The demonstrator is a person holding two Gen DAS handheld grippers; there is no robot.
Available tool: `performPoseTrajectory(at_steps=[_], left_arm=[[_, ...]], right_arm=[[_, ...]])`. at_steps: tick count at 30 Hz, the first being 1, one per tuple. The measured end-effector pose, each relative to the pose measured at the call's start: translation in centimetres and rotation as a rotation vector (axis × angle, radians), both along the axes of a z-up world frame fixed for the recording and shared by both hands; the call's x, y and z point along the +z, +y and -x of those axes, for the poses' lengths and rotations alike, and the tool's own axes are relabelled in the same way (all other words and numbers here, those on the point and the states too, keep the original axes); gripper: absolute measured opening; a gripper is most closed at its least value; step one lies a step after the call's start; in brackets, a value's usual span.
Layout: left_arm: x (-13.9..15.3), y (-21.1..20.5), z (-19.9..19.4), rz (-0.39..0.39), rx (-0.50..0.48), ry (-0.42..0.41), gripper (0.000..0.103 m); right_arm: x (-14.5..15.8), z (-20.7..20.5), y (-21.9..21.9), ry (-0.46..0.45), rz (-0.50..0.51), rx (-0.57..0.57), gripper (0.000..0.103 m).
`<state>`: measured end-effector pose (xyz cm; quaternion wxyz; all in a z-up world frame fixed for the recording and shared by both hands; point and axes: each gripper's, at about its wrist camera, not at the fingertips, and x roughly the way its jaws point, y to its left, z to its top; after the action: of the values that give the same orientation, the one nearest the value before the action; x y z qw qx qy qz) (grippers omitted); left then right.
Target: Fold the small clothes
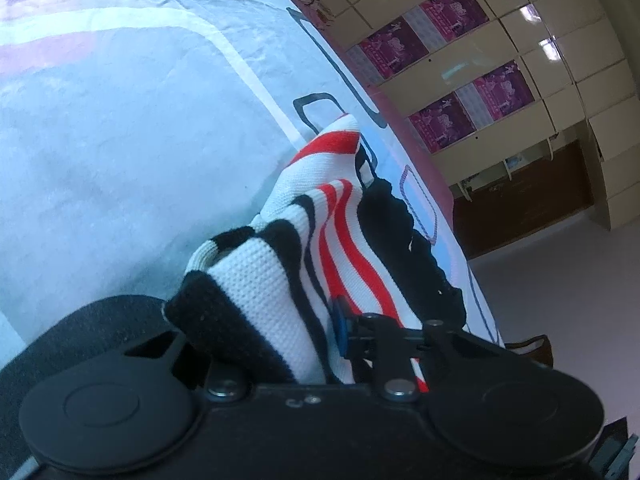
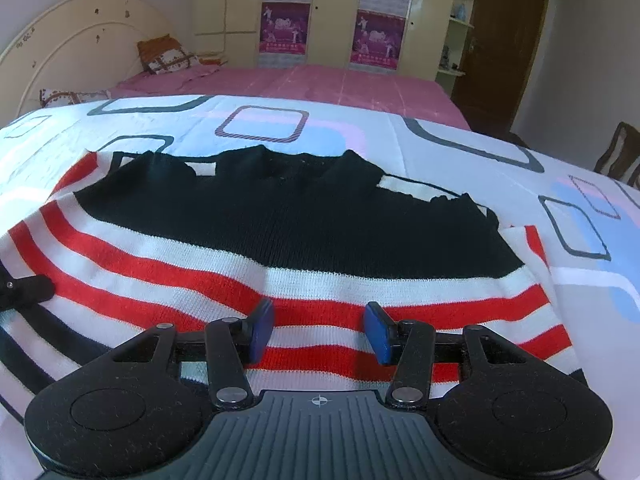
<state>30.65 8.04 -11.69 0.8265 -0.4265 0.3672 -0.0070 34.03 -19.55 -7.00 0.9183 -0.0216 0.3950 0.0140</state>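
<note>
Lying spread on the bed cover (image 2: 460, 152), the knitted sweater (image 2: 280, 232) fills most of the right wrist view. Its upper part, further from the right gripper (image 2: 318, 330), is plain black with a ragged, wavy edge, and below this come white, red and thin black stripes. The knit shows fine ribs and looks soft and quite thick.

The right gripper has its jaws wide apart, with nothing between them. Its two blue pads (image 2: 262, 330) are flat and smooth, and they stand just above the red and white stripes directly in front of the tool. I cannot tell if they touch the cloth. At the left edge of this view a dark part of the other tool is visible on the sweater.

In the left wrist view, the left gripper (image 1: 320, 332) is closed on a bunched fold of the sweater (image 1: 260, 280). The thick cloth fills the space between the jaws and hides one finger; only one round blue pad (image 1: 340, 326) is seen, pressed against the stripes. From the grip the fabric goes forward in curved folds and ends in a raised pointed corner ahead of the tool.

The bed cover is thin, slightly wrinkled white cloth printed with rounded rectangles in grey, blue and pink. Beyond it lie a pink sheet (image 2: 320, 84) and a cream wardrobe (image 2: 336, 12) with purple posters.
</note>
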Motion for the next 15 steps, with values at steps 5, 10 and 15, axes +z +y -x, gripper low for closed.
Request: performPoseTrajectory(at_steps=[5, 10, 15], left_arm=[[0.5, -0.4, 0.3, -0.008, 0.025, -0.022, 0.018], [1.8, -1.3, 0.7, -0.047, 0.049, -0.056, 0.017], [4.5, -3.2, 0.7, -0.143, 0.010, -0.127, 0.017]], right_arm=[[-0.3, 0.0, -0.3, -0.013, -0.005, 0.028, 0.051], [-0.5, 0.0, -0.7, -0.027, -0.021, 0.056, 0.051], [-0.4, 0.0, -1.4, -0.026, -0.042, 0.087, 0.052]])
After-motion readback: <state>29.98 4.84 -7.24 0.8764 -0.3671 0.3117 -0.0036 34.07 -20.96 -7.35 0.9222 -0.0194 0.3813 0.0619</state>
